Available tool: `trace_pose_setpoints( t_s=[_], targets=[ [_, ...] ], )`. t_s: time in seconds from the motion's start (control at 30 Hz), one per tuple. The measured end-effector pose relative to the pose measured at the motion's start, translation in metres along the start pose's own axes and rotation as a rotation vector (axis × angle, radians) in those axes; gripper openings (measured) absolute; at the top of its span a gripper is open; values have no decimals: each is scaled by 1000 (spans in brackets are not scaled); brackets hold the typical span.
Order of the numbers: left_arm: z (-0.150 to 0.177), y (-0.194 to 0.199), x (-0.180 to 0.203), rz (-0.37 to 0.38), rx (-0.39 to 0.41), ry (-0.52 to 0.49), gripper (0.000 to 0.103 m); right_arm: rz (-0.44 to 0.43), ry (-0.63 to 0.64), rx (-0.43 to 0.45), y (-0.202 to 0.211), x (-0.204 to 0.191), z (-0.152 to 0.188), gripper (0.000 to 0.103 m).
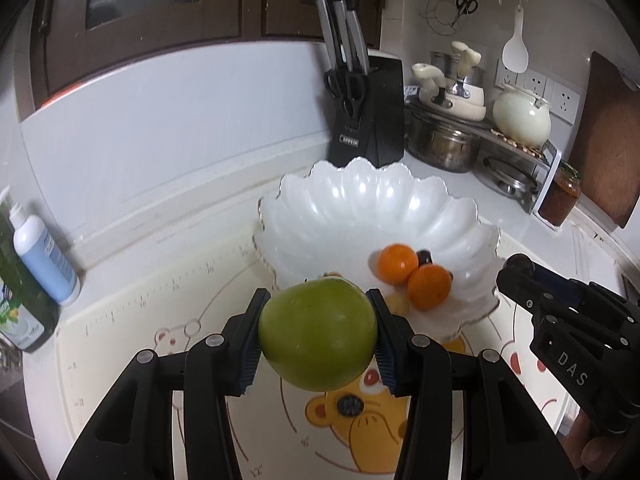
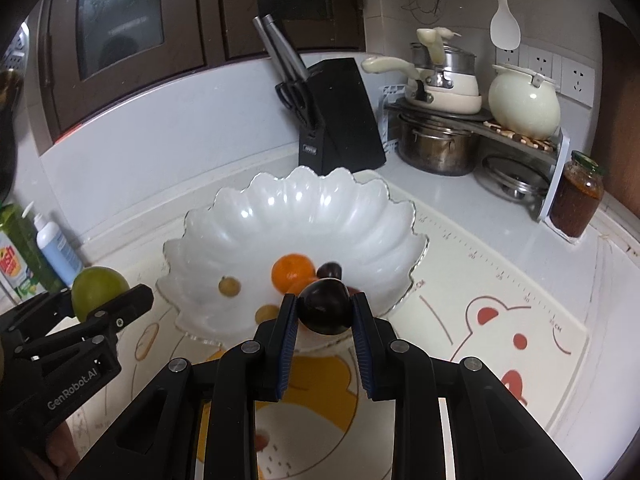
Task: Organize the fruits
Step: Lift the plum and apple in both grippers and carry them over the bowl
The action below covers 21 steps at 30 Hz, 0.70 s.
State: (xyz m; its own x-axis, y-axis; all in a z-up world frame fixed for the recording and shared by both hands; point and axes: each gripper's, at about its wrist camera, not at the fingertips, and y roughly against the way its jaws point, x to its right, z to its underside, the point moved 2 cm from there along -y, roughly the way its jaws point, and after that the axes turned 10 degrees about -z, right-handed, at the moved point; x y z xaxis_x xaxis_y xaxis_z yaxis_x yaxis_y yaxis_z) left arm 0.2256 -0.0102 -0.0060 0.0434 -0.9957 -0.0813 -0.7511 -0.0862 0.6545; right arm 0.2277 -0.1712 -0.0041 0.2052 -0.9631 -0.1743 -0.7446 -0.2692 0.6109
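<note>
My left gripper (image 1: pixel 318 336) is shut on a big green fruit (image 1: pixel 318 334) and holds it above the mat at the near rim of a white scalloped bowl (image 1: pixel 360 208). My right gripper (image 2: pixel 325 312) is shut on a dark plum (image 2: pixel 325 310) over the bowl's (image 2: pixel 240 232) near rim. In the bowl lie two oranges (image 1: pixel 396 263) (image 1: pixel 429 286), a dark plum (image 2: pixel 329 270) and two small yellowish fruits (image 2: pixel 229 286). The green fruit also shows in the right wrist view (image 2: pixel 98 290), at the left, in the left gripper (image 2: pixel 112 304).
A bear-print mat (image 2: pixel 500 320) covers the counter. A black knife block (image 1: pixel 366 116) stands behind the bowl. Pots and a kettle on a rack (image 2: pixel 480 128) and a sauce jar (image 2: pixel 578 196) are at the right. Bottles (image 1: pixel 44 256) stand at the left. A small dark fruit (image 1: pixel 349 406) lies on the mat.
</note>
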Motion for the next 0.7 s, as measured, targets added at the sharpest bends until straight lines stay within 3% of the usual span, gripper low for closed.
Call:
trace_pose_setpoints(
  t_s=[0.33,0.7],
  targets=[
    [-25,-18,-2,-27,19,14,47,36,-13,19,-16,8,-26,28],
    [-34,-39,1,-45,7,19,47,65,-21,0,-34,18,-32,28]
  ],
)
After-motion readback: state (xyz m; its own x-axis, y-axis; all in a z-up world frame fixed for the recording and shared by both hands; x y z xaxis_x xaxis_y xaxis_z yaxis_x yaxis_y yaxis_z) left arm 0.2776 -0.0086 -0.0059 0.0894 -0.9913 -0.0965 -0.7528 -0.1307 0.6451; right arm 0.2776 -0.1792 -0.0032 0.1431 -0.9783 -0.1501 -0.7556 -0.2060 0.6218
